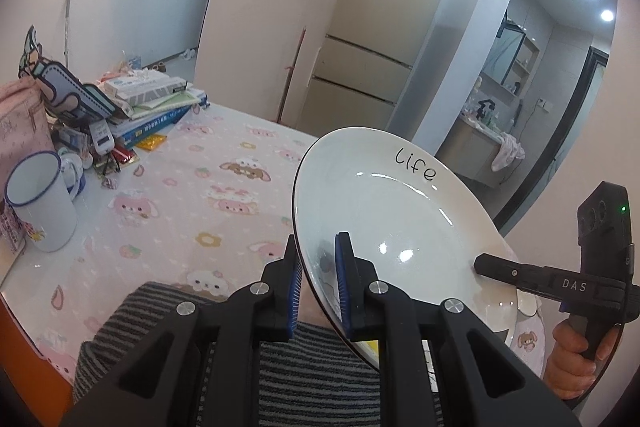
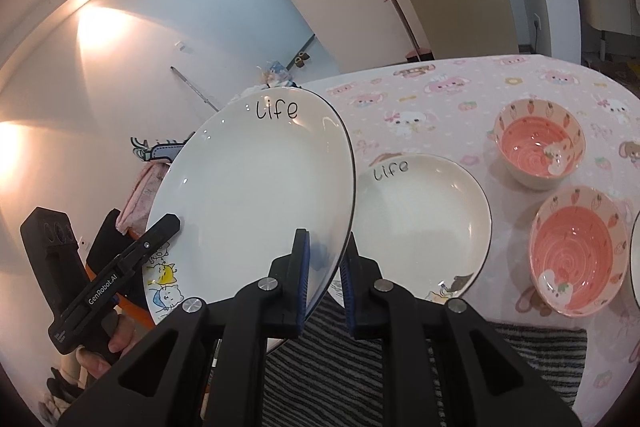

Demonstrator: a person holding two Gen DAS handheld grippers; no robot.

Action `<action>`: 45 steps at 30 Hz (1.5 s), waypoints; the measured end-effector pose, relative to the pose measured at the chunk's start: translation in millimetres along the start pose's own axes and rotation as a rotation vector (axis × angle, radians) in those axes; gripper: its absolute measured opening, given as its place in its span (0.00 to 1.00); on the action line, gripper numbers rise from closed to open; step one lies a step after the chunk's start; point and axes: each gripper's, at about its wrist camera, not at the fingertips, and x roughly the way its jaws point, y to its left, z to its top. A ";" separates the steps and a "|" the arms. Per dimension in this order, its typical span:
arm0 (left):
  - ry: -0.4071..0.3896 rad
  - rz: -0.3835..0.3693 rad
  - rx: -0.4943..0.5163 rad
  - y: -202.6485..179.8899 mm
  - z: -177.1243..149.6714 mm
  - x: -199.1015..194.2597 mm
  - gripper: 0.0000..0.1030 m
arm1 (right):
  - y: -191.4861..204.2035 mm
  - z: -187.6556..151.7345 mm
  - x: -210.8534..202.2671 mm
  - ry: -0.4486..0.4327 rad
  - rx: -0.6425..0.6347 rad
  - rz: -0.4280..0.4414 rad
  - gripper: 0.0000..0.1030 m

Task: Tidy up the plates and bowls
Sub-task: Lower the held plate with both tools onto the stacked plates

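White plate (image 2: pixel 256 183) lettered "life", black-rimmed; pink carrot-patterned bowls (image 2: pixel 540 143); pink bunny-print tablecloth (image 1: pixel 192 195)

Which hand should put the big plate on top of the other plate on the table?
Probably the right. Both grippers, left gripper and right gripper, pinch the lifted plate by its rim, but the plate on the table lies just beyond the right gripper, beside the pink bowls.

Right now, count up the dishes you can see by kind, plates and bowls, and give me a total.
White "life" plates: 2, one held up by both claws, one lying on the tablecloth
Pink carrot-pattern bowls: 2, far one, near one
Total: 4
A sliver of another rim shows at the right edge; too little to classify.
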 end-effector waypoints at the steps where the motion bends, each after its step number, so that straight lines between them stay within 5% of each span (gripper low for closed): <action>1: 0.010 0.006 0.003 0.7 -3.8 5.0 0.15 | -1.9 -1.8 2.2 0.000 0.001 -0.007 0.15; 16: 0.171 0.000 -0.043 22.4 -45.0 74.1 0.15 | -31.5 -26.6 43.1 0.091 0.049 -0.103 0.18; 45: 0.209 0.086 0.047 -8.0 -55.9 124.9 0.16 | -74.4 -42.0 61.5 0.109 0.128 -0.172 0.23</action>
